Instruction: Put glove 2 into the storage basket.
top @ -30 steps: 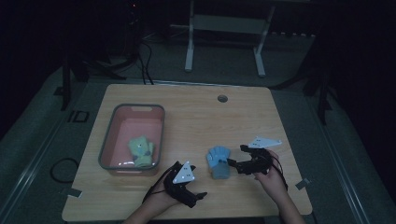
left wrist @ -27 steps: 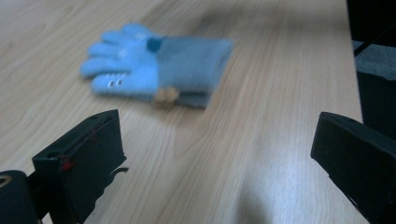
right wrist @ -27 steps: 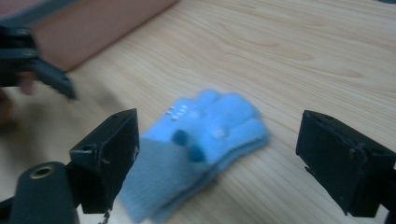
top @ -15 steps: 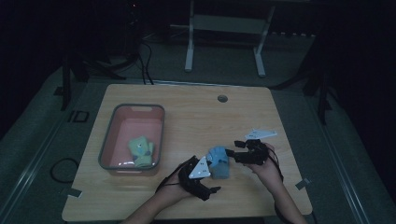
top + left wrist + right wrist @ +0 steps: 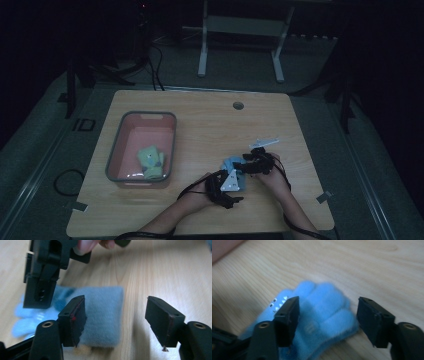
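A fluffy blue glove [image 5: 230, 163] lies flat on the wooden table [image 5: 210, 125], between my two grippers. My left gripper [image 5: 234, 176] comes at it from the near side. In the left gripper view the glove's grey-blue cuff [image 5: 105, 315] lies partly between the jaws of that gripper [image 5: 115, 302], which have just been closing and stand open without pressing it. My right gripper [image 5: 246, 167] is over the glove from the right. Its jaws [image 5: 328, 301] straddle the glove's blue fingers [image 5: 324, 312] and have just been opening a little.
A pink tray with a grey rim [image 5: 120, 150] stands at the left of the table with a green glove [image 5: 151, 161] inside. A round hole [image 5: 238, 105] sits near the table's far edge. A white frame [image 5: 240, 30] stands on the floor behind.
Both hands have come together at the blue glove. The left gripper moved right and forward to the cuff. The right gripper moved left and down over the fingers.
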